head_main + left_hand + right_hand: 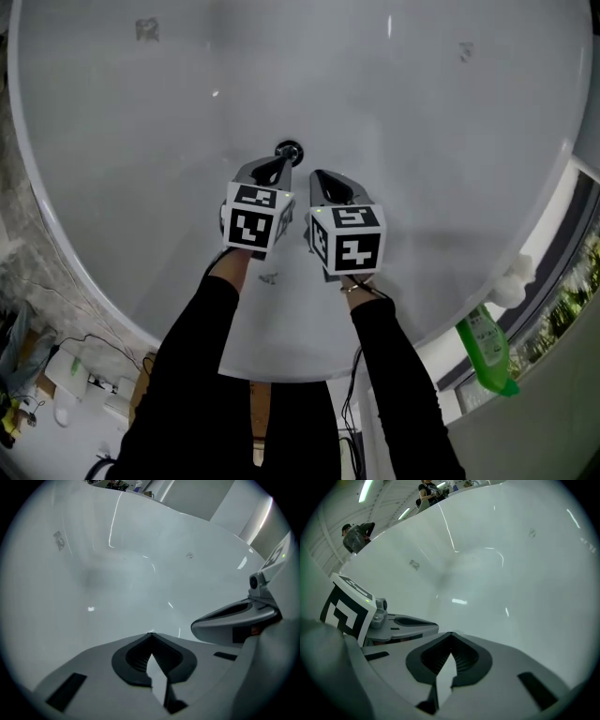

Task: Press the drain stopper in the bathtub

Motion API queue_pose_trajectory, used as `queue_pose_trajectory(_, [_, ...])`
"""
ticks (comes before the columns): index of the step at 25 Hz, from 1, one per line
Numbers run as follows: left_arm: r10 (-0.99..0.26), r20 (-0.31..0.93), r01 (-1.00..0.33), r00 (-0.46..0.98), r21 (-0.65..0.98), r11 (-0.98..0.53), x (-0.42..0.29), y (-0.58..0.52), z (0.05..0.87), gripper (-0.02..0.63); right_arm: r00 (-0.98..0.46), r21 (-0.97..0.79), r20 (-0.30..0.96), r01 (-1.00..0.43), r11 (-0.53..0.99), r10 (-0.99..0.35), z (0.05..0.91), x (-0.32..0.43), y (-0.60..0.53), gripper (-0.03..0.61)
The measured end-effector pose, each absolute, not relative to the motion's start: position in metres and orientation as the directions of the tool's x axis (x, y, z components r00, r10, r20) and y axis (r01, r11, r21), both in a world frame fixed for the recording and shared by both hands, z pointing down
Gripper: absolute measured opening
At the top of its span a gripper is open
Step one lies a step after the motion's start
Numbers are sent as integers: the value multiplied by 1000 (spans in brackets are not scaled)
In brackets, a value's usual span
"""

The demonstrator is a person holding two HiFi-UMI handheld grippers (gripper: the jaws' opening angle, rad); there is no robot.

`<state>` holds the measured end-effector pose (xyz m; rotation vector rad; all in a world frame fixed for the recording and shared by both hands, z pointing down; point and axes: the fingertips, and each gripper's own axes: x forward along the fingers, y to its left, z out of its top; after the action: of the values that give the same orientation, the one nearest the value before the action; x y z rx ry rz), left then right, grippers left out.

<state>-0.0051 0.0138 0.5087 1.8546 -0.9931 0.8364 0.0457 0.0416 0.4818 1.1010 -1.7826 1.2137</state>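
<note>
The round chrome drain stopper [289,150] sits in the floor of the white bathtub [141,141], in the middle of the head view. My left gripper [282,161] is shut and empty, its tip right at the stopper's near edge; I cannot tell whether it touches. My right gripper [317,176] hangs just to the right of it, a little short of the stopper, also shut and empty. In the left gripper view the jaws [150,634] meet at a point, with the right gripper [234,620] beside them. The right gripper view shows closed jaws [451,633] and the left gripper [401,623]. Neither gripper view shows the stopper.
A green bottle [487,345] and a white object [514,279] stand on the tub's ledge at the right. Cables and clutter [66,375] lie on the floor at the lower left. People [356,535] stand beyond the tub rim in the right gripper view.
</note>
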Motion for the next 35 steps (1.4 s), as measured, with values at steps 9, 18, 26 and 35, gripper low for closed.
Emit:
queue_pose_trajectory(9, [-266, 858, -890, 439, 375, -260, -7, 23, 552, 5, -395, -357, 890, -914, 191, -227, 518, 52, 34, 2])
queue_pose_trajectory(18, [-274, 872, -908, 406, 353, -224, -8, 30, 590, 5, -387, -348, 902, -914, 209, -190, 546, 52, 46, 2])
queue_pose_trajectory(26, [-259, 882, -915, 393, 349, -201, -9, 30, 617, 5, -382, -347, 905, -917, 198, -186, 561, 46, 48, 2])
queue_pose_trajectory(35, [-242, 887, -914, 394, 352, -200, -8, 32, 633, 5, -376, -343, 908, -920, 187, -184, 572, 44, 50, 2])
